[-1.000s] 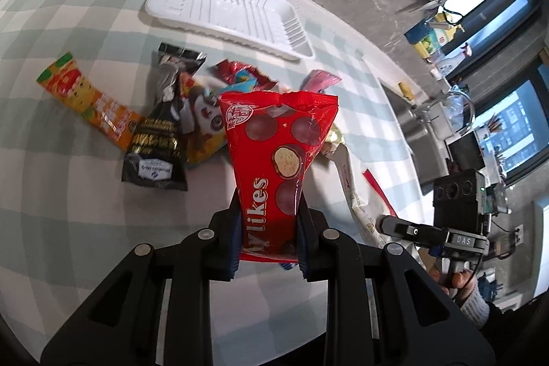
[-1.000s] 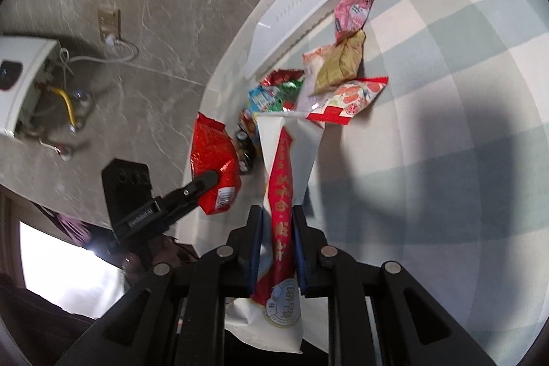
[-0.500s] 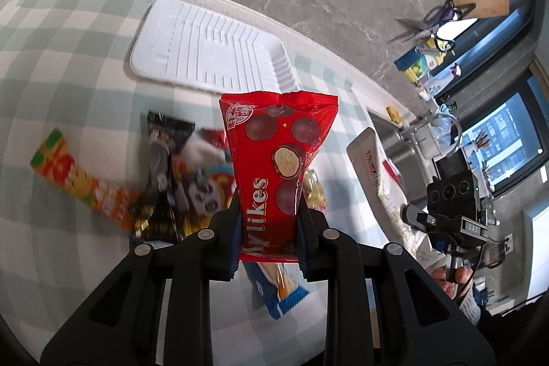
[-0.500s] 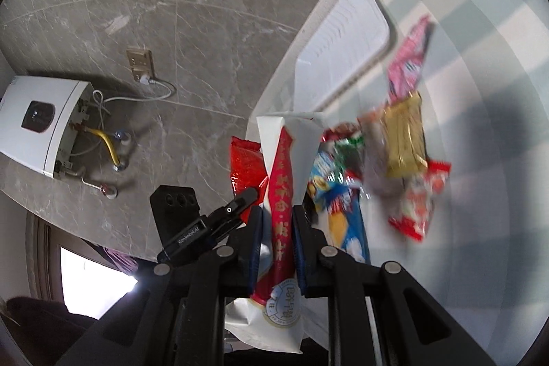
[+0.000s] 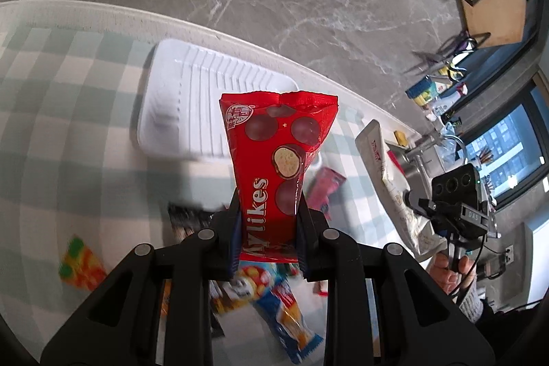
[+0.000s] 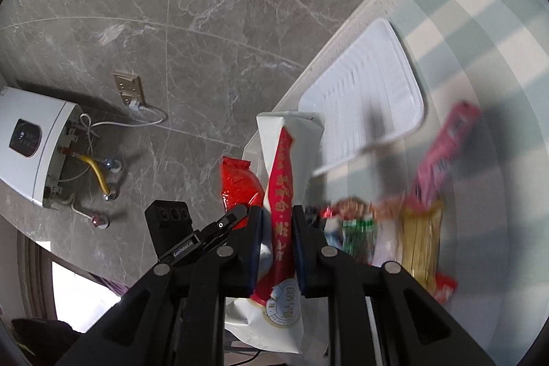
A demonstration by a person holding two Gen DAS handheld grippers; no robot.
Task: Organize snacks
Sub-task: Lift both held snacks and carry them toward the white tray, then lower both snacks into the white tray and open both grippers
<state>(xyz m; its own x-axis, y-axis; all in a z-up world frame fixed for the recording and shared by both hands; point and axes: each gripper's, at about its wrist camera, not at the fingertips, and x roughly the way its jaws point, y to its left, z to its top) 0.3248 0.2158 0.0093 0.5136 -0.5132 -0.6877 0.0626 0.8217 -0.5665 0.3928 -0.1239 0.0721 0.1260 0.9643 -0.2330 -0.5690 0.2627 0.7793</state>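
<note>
- Fingers of my left gripper (image 5: 268, 228) are clamped narrow on the red bag (image 5: 278, 156), which I hold upright in the air, lined up in front of the tray (image 5: 192, 98).
- Tray sits near the far table (image 5: 44, 112) edge and looks bare; I see no snack in it, so I judge nothing is sorted yet.
- Loose snacks lie below my grippers: an orange pack (image 5: 82, 266), a blue pack (image 5: 291, 321), a pink pack (image 6: 442, 153) and a gold pack (image 6: 420, 239), all blurred.
- Fingers of my right gripper (image 6: 276, 246) pinch the white bag (image 6: 288, 180) with its red stripe, also lifted and pointed toward the tray.
- Left to do: set these 2 bags down, then clear the pile.
</note>
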